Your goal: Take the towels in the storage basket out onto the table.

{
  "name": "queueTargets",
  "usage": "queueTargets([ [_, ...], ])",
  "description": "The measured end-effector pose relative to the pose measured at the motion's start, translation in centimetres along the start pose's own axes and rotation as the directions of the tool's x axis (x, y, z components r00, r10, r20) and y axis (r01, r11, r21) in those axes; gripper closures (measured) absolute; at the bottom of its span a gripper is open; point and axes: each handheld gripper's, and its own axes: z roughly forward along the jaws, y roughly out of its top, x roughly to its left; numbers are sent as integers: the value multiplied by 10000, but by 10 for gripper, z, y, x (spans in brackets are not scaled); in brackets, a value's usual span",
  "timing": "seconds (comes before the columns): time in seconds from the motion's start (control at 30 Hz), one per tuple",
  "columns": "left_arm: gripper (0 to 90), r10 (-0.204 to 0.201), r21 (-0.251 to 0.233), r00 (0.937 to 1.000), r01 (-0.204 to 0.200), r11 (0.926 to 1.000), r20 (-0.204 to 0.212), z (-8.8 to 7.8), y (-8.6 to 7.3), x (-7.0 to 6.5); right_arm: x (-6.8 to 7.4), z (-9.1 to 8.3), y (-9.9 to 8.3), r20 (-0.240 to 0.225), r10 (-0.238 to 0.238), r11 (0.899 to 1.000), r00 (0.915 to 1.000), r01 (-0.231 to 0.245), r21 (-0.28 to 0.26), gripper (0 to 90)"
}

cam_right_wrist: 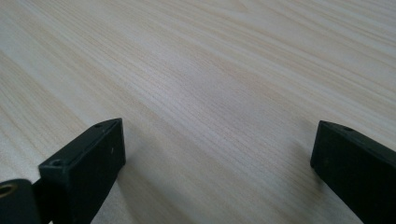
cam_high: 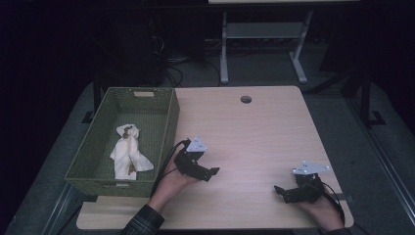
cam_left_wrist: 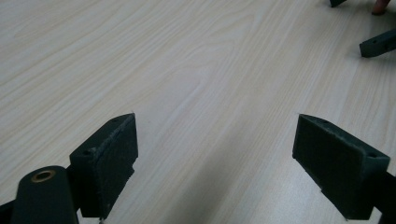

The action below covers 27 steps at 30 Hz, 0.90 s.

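Observation:
A green woven basket (cam_high: 169,125) stands at the table's left side with a crumpled white cloth (cam_high: 128,152) lying inside it. My left gripper (cam_high: 213,172) rests low over the wooden table (cam_high: 254,132) just right of the basket, open, with bare wood between its jaws (cam_left_wrist: 215,154). My right gripper (cam_high: 279,191) sits near the front right of the table, open, pointing left toward the other one; bare wood lies between its jaws too (cam_right_wrist: 217,158). The right gripper's fingertips (cam_left_wrist: 378,44) appear far off in the left gripper view.
A round cable hole (cam_high: 246,99) is in the tabletop near its far edge. Beyond the table stand a white desk frame (cam_high: 264,44) and dark floor with cables (cam_high: 171,68). The table's front edge lies just below both hands.

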Motion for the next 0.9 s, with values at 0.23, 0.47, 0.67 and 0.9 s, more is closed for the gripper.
queueTargets([
  [0.23, 134, -5, 4, 10000, 5, 10000, 18, -5, 6, 2, 0, 0, 0, -11, 50, 10000, 10000, -49, 28, 27],
  [0.47, 134, -53, -48, 10000, 53, 10000, 15, -8, 12, 3, 0, 0, 0, -10, 47, 10000, 10000, -47, 24, 27],
  [0.67, 133, -56, -141, 9999, 58, 9999, 141, -13, 17, 5, 0, 0, 0, -9, 51, 10000, 10000, -51, 26, 27],
  [0.9, 133, -35, -219, 9998, 39, 9998, 197, -19, 25, 6, 0, 0, 0, 1, 22, 10000, 10000, -22, 18, 27],
])
